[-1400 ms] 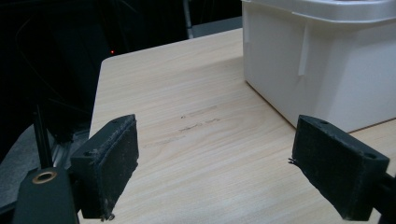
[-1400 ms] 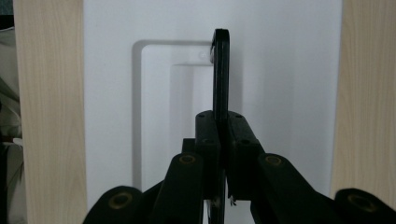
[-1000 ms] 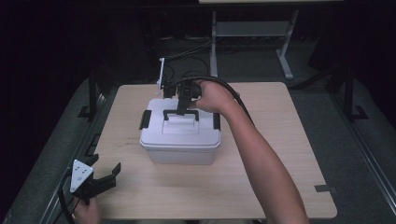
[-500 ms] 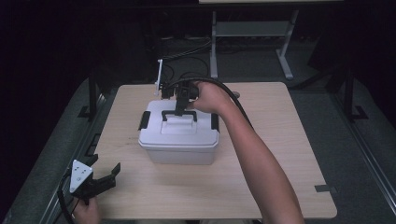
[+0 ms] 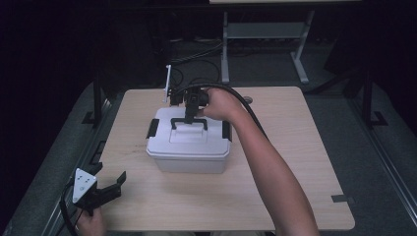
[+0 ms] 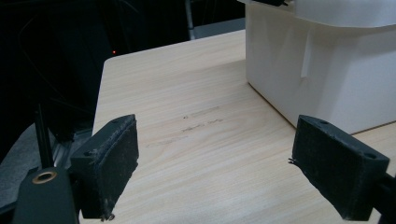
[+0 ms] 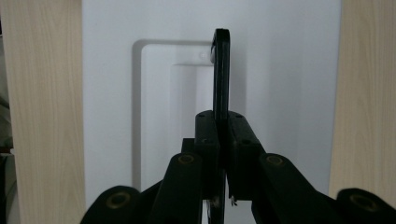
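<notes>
Beside box [image 5: 189, 147], bare table [image 5: 295, 162], cables [image 5: 196, 73] behind

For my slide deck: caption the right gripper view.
Right gripper clamped on the black handle of a white lidded box on a wooden table.

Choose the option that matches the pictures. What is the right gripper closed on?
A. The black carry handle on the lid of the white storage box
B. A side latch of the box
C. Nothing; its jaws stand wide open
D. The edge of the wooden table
A: the right gripper has its jaws clamped on the raised black handle standing up from the lid of the white storage box.
</notes>
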`<state>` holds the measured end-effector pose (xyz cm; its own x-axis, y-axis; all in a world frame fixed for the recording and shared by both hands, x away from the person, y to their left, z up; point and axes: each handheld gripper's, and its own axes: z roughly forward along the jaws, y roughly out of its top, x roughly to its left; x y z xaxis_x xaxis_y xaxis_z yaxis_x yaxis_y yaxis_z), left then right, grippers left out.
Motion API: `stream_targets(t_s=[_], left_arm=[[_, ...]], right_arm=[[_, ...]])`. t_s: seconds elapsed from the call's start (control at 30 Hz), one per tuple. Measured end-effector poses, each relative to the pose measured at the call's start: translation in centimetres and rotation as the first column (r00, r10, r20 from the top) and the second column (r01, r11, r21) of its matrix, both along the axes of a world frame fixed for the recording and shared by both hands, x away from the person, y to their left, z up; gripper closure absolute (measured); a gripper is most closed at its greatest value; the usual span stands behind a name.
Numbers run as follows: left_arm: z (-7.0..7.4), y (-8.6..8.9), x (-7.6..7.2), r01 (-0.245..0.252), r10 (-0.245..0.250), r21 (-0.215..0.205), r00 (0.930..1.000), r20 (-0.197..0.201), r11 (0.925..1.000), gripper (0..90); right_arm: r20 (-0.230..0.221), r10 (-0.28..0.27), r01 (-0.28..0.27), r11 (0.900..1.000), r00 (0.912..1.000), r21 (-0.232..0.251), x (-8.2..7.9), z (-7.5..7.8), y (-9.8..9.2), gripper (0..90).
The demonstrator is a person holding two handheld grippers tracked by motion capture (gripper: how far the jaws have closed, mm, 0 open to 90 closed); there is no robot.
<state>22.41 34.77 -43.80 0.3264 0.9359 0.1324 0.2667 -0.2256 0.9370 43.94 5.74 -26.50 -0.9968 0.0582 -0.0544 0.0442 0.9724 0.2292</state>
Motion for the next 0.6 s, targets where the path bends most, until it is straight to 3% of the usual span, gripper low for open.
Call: stream_targets(t_s=[0.33, 0.6], left_arm=[[0.0, -0.1, 0.2, 0.002, -0.002, -0.001, 1.0, -0.004, 1.0, 14.0], [0.0, 0.1, 0.1, -0.007, 0.007, -0.002, 1.0, -0.004, 1.0, 13.9]], right_arm=[[-0.032, -0.011, 0.012, 1.0, 0.9994, 0.013, 0.0, -0.4, -0.6, 74.8], [-0.04, -0.009, 0.01, 0.999, 0.9992, 0.038, -0.2, 0.2, -1.1, 69.7]])
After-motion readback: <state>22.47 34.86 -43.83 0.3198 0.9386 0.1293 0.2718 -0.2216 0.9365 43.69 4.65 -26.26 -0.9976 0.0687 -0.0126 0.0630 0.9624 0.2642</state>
